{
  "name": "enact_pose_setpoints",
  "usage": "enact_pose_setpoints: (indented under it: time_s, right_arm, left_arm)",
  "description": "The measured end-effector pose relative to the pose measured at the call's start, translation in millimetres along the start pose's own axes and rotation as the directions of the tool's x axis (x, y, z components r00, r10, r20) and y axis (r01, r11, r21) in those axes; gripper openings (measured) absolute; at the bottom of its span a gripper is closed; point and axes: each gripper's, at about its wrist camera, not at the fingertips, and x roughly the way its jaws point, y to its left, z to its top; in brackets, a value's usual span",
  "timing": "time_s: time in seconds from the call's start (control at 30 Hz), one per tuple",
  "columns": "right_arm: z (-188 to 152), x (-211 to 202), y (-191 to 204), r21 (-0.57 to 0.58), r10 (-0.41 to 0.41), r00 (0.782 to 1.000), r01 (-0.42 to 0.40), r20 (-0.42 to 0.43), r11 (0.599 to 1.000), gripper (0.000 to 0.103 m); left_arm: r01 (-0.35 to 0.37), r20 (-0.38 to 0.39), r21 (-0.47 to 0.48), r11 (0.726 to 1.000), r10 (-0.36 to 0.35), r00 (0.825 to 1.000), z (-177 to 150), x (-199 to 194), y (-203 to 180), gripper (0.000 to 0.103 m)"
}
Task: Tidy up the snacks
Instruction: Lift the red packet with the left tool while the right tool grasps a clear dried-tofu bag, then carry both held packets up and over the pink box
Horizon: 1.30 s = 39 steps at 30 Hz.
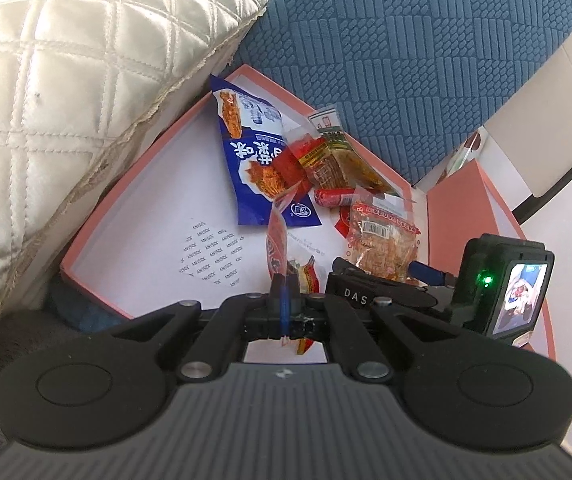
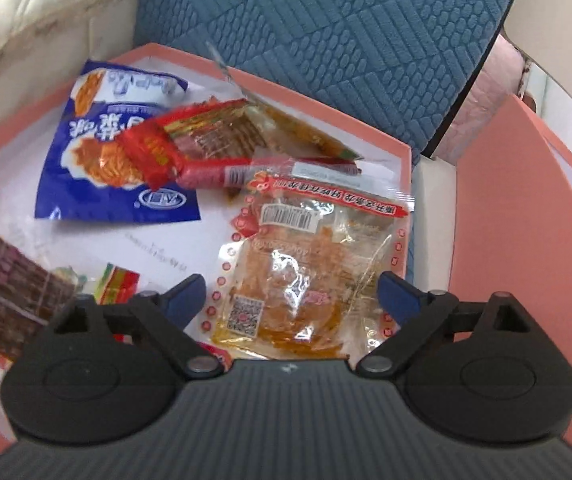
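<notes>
A pink-rimmed box [image 1: 98, 216] with a white floor holds several snack packets: a blue bag [image 1: 254, 152], red and yellow strips [image 1: 318, 160], a red sausage [image 1: 332, 197] and a clear packet of orange strips [image 1: 382, 246]. My left gripper [image 1: 284, 292] is shut on a thin red snack packet [image 1: 276, 240], held edge-on above the box. My right gripper [image 2: 290, 296] is open, its blue fingertips [image 2: 184, 298] either side of the clear packet [image 2: 306, 272]. The blue bag [image 2: 114, 160], the sausage [image 2: 222, 174] and a dark strip packet [image 2: 10, 292] lie in the box [image 2: 406, 152].
A blue patterned cushion [image 1: 406, 48] stands behind the box and a cream quilted pillow [image 1: 66, 100] presses on its left side. The pink box lid [image 2: 526, 220] stands upright on the right. The right gripper's body and camera [image 1: 518, 288] show in the left wrist view.
</notes>
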Motion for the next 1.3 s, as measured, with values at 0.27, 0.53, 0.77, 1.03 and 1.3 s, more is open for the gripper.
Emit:
enact_pose_setpoints:
  time_s: [0.27,0.53,0.77,1.03,1.3]
  right_arm:
    - [0,-5,-15,0.081,0.056,0.998,-0.054,-0.022,0.995,0.063]
    - [0,-27,-36,0.186,0.13,0.991,-0.125,-0.014,0.974,0.054]
    - [2,-62,-45,0.199,0.161,0.987,-0.161,0.016,0.967,0.054]
    - [6,-108,-61,0.205,0.201,0.978,-0.21,0.064,0.956,0.054]
    - [7,-149,-78,0.23,0.201,0.975,-0.218,0.094,0.948,0.054]
  left_arm:
    - [-0.002,0.002,0.005,1.0,0.002,1.0,-3,1,0,0.0]
    - [0.005,0.026,0.034,0.999,-0.006,1.0,-2,-10,-13,0.0]
    - [0.0,0.057,0.065,0.998,-0.004,0.998,2,-24,-37,0.0]
    - [0.005,0.094,0.061,0.998,-0.011,0.996,2,-49,-60,0.0]
    - [0.039,0.121,0.075,0.996,-0.048,0.992,9,-75,-88,0.0]
